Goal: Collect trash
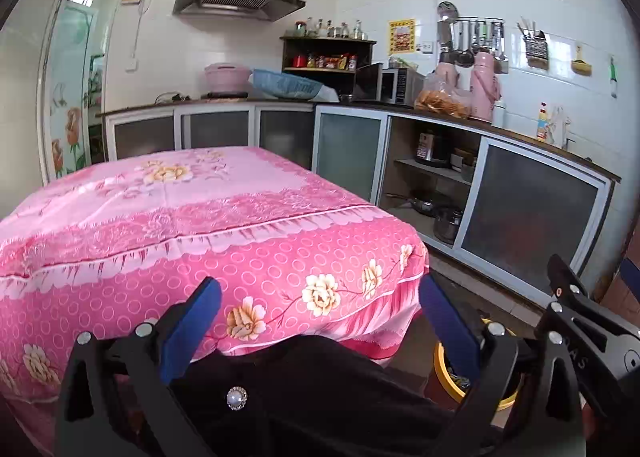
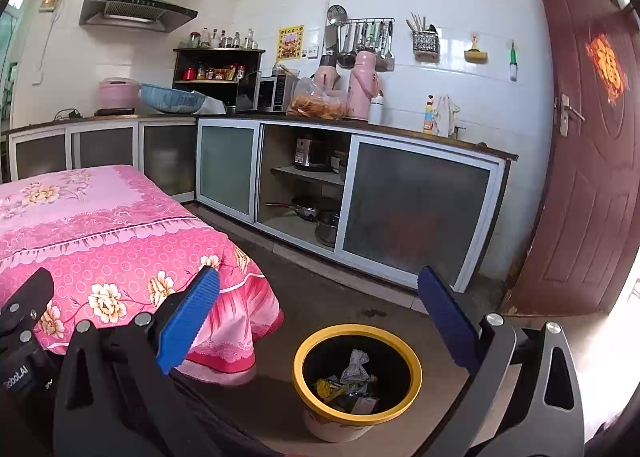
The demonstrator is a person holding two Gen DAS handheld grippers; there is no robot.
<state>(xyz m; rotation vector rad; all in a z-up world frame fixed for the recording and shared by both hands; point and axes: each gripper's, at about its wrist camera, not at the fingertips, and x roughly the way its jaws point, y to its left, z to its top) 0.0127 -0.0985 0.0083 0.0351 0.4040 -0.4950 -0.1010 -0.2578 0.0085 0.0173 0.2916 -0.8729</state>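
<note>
Both grippers, the left gripper (image 1: 320, 321) and the right gripper (image 2: 318, 321), hang spread wide and empty. The wrappers (image 2: 348, 381) lie inside the yellow-rimmed bin (image 2: 416, 371) on the floor beside the pink-clothed table (image 2: 100, 217), whose top shows bare, so collection looks finished.

Left hand-held gripper (image 1: 320, 321): 2 blue-padded fingers (image 1: 196, 321) spread wide, nothing between. Right hand-held gripper (image 2: 320, 317): likewise spread, empty, alongside.
</note>
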